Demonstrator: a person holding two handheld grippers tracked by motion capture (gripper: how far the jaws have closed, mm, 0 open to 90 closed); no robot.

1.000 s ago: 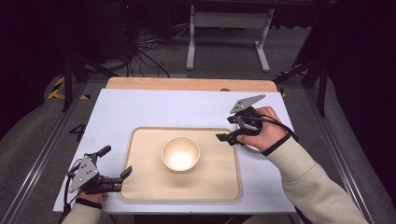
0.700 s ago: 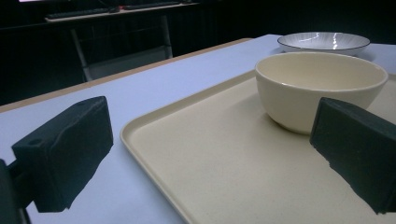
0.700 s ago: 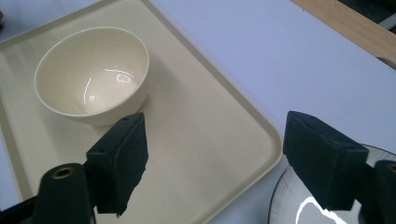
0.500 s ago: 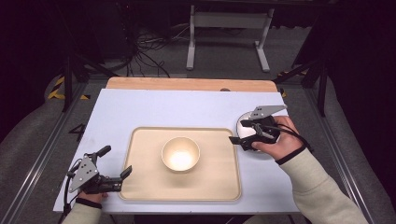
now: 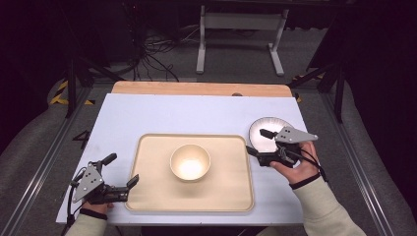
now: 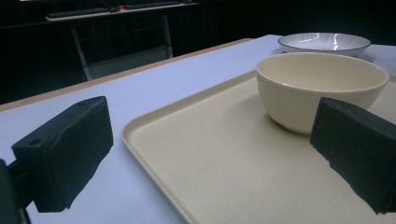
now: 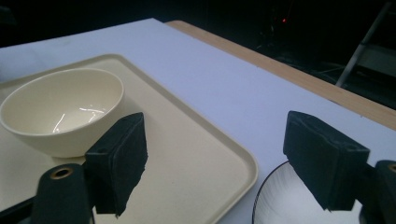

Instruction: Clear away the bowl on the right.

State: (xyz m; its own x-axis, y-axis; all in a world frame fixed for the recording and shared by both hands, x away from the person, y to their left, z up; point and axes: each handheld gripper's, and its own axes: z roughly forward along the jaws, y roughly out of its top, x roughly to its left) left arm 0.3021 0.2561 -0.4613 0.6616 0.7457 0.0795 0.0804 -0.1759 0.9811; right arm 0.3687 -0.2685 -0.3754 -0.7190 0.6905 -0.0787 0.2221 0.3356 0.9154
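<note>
While the right gripper [image 5: 256, 142] hangs over the near-left edge of the plate [image 5: 263, 129], its fingers [image 7: 322, 161] stand apart with nothing between them, one just above the plate's rim and the other toward the tray [image 5: 147, 196]. That spacing suggests the plate has just been let go, or is about to be taken by its rim; I cannot tell which. The plate lies flat on the bench [image 5: 147, 113], just beside the tray's right edge and apart from it. On the tray the bowl [image 5: 190, 162] sits upright near the middle, empty, so the tray seems meant to gather the dishes. The left gripper [image 5: 122, 173] rests at the tray's near-left corner, its fingers [image 6: 70, 149] spread and empty, pointed across the tray at the bowl, as if waiting its turn.

Against the picture a second back, the right gripper has dropped toward the person and lower, from the bench's far right to the spot beside the tray, and the plate now shows under it. Half a second back the hand covered most of the plate. Bowl, tray and left gripper have not moved.
</note>
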